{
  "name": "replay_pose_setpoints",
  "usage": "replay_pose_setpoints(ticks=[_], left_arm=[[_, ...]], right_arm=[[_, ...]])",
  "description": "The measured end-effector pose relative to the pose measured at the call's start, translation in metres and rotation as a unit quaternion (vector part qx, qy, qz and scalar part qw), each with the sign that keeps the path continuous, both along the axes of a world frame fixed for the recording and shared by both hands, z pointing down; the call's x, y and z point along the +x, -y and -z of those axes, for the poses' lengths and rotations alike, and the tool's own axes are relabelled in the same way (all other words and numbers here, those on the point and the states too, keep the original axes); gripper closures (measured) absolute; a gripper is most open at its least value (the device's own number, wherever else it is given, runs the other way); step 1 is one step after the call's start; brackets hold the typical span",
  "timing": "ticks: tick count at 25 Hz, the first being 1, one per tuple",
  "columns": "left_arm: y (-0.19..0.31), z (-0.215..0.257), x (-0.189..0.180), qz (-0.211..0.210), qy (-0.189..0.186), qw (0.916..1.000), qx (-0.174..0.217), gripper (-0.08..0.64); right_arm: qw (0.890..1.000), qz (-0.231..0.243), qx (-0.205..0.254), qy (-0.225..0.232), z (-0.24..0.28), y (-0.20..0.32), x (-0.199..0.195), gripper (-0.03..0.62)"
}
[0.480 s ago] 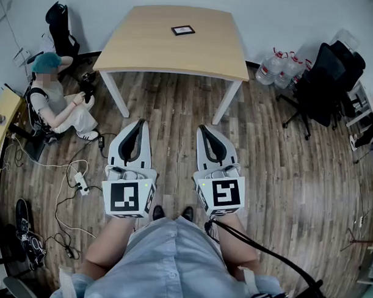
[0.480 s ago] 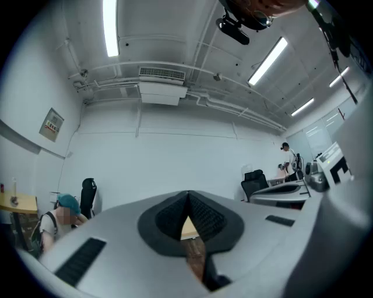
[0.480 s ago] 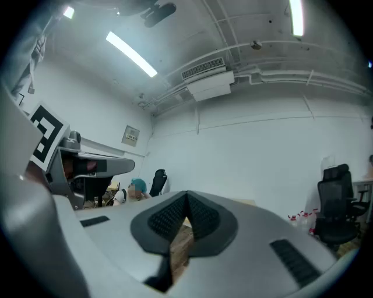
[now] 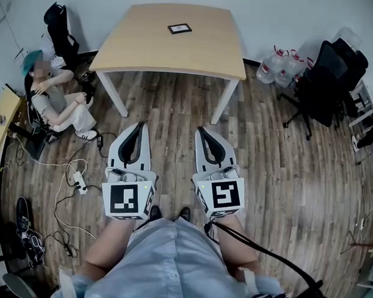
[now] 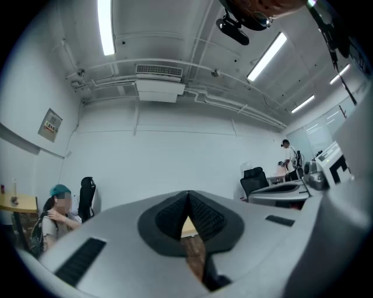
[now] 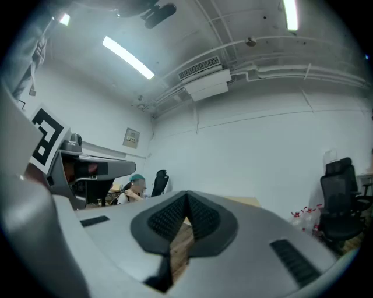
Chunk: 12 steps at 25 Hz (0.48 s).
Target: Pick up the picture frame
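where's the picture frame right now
In the head view the picture frame lies flat on the wooden table, near its far edge, about midway across.

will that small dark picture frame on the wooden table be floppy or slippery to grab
The small dark rectangular picture frame looks thin and straight-edged, so probably stiff. It lies flat on the smooth light wooden table, so it may slide when pushed, and its edges offer little to grip. Being small, it is likely light.
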<state>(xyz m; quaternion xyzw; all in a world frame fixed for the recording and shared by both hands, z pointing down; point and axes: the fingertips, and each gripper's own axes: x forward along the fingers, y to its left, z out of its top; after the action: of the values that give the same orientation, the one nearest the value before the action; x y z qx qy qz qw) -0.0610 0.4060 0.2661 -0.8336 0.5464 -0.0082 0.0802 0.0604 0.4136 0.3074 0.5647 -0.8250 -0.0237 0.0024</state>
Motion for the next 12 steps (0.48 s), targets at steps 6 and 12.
replay_pose_setpoints(ticks=[6,12], left_arm=[[0.014,-0.009,0.019,0.007,0.008,0.9999,-0.013,0.558],[0.049,-0.028,0.012,0.019,0.011,0.9992,-0.033,0.558]], right_arm=[[1.000,0.002,-0.007,0.005,-0.006,0.019,0.021,0.591],[0.999,0.007,-0.030,0.006,-0.028,0.056,0.017,0.591]])
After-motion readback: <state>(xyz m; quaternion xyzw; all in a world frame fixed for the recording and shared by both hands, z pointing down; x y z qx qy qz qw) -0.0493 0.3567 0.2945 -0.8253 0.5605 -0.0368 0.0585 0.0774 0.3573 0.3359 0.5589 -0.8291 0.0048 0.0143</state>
